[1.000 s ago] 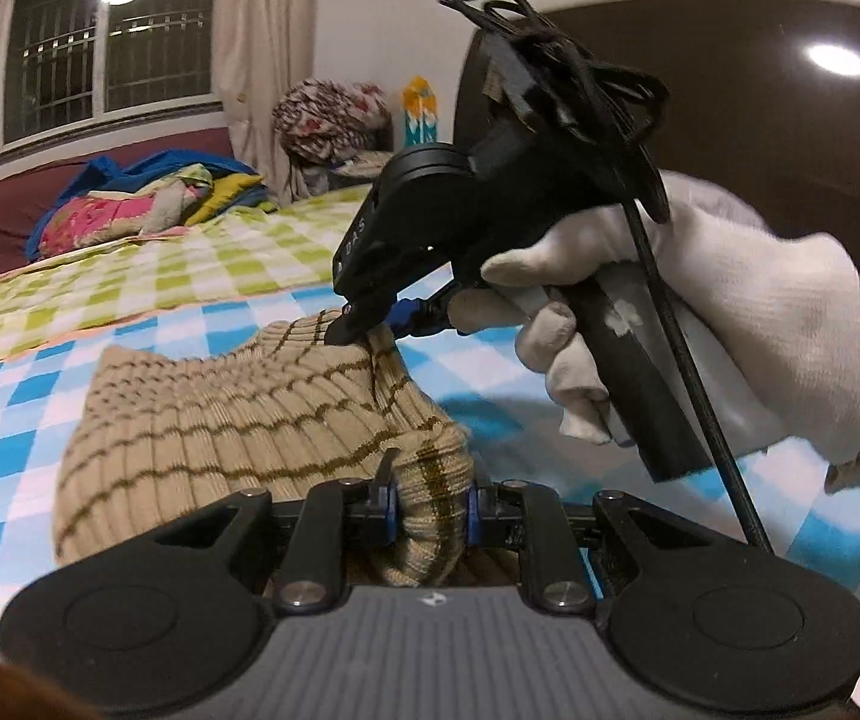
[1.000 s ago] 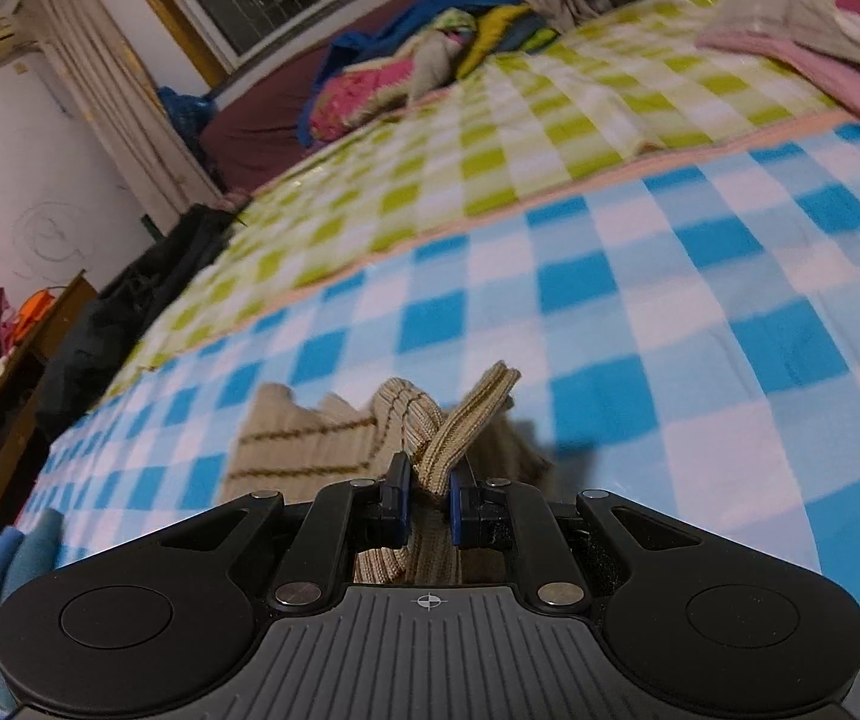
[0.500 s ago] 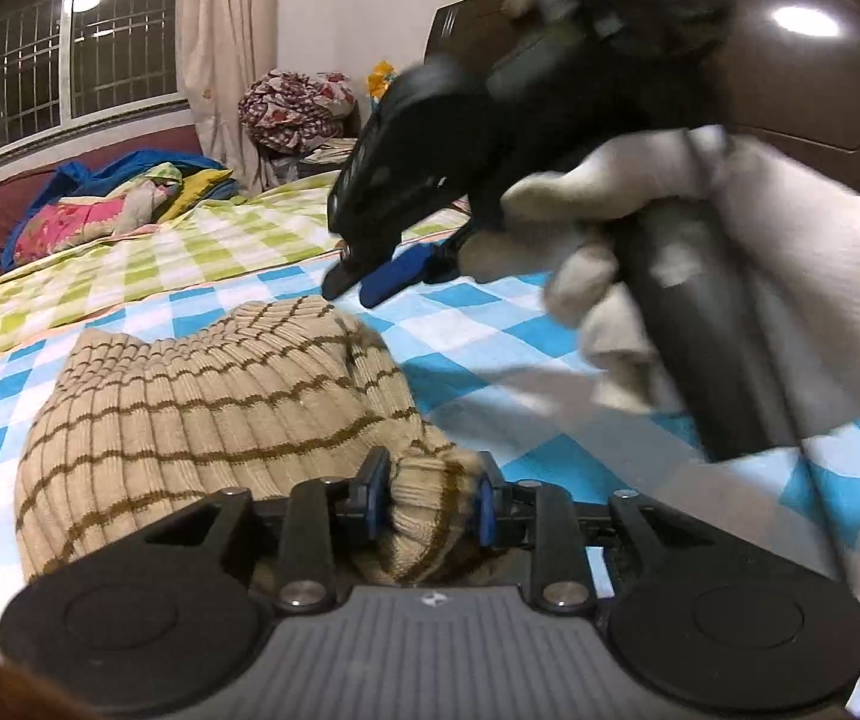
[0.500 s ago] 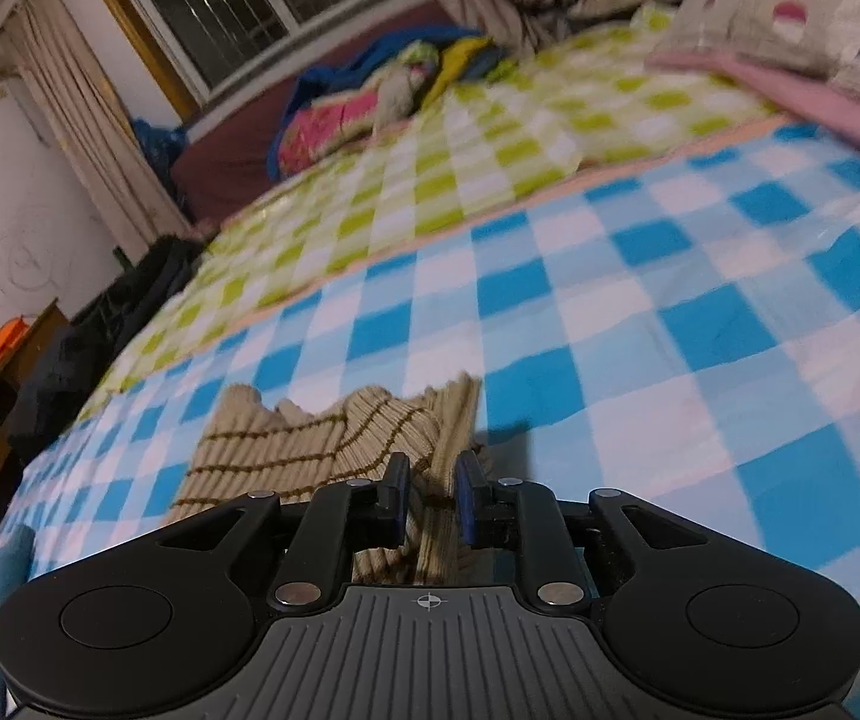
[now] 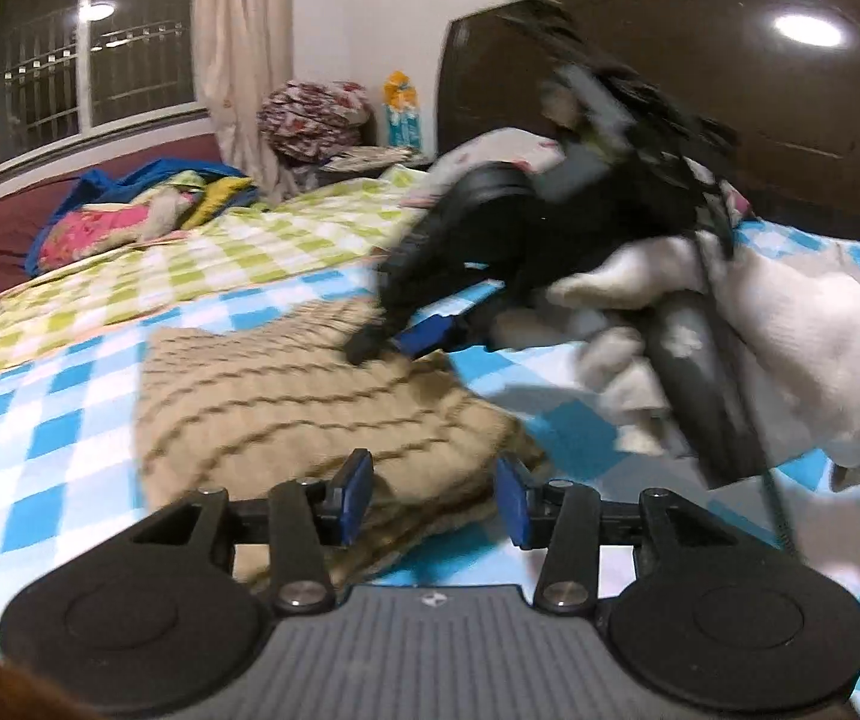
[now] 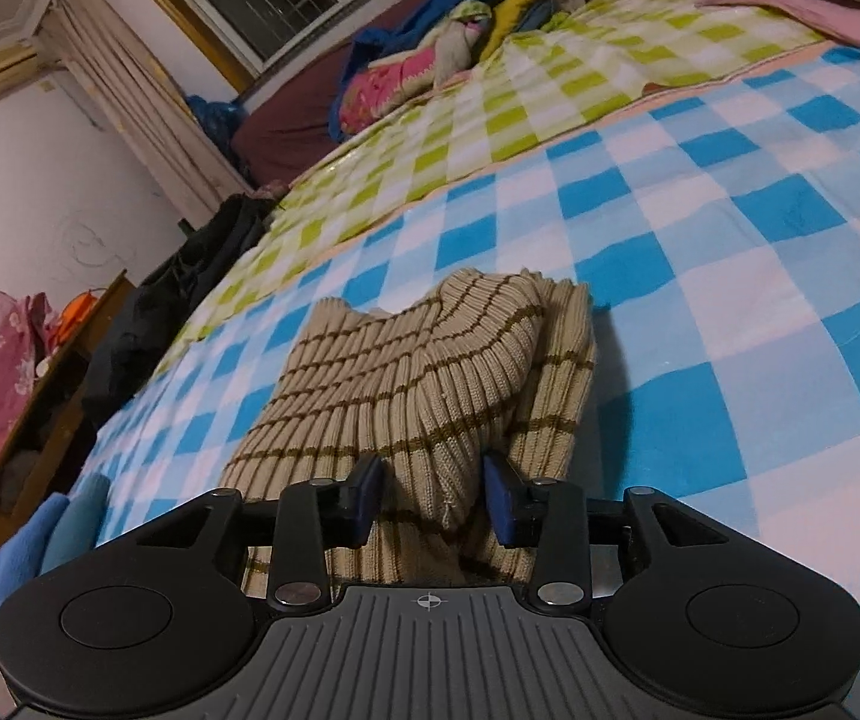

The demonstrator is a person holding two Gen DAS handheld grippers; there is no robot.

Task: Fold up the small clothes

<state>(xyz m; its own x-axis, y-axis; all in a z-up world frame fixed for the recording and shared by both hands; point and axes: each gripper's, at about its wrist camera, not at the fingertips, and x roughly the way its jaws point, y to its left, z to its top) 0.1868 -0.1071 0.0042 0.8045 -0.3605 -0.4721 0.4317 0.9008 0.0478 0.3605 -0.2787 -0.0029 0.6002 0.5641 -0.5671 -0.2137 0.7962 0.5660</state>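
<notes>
Left wrist view: the left claw has just been opening, its pads spread clear of the folded striped sweater lying on the checked bed. The gloved right hand angles the right claw downward; it too has just been opening, knit between its pads.

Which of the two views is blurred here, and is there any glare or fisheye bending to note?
Left wrist view: motion blur smears the right gripper, the gloved hand and the sweater; a lamp glares off the headboard. Right wrist view: sharp on the sweater and left-side pads; the checked sheet bows with fisheye curvature, corners dark.
</notes>
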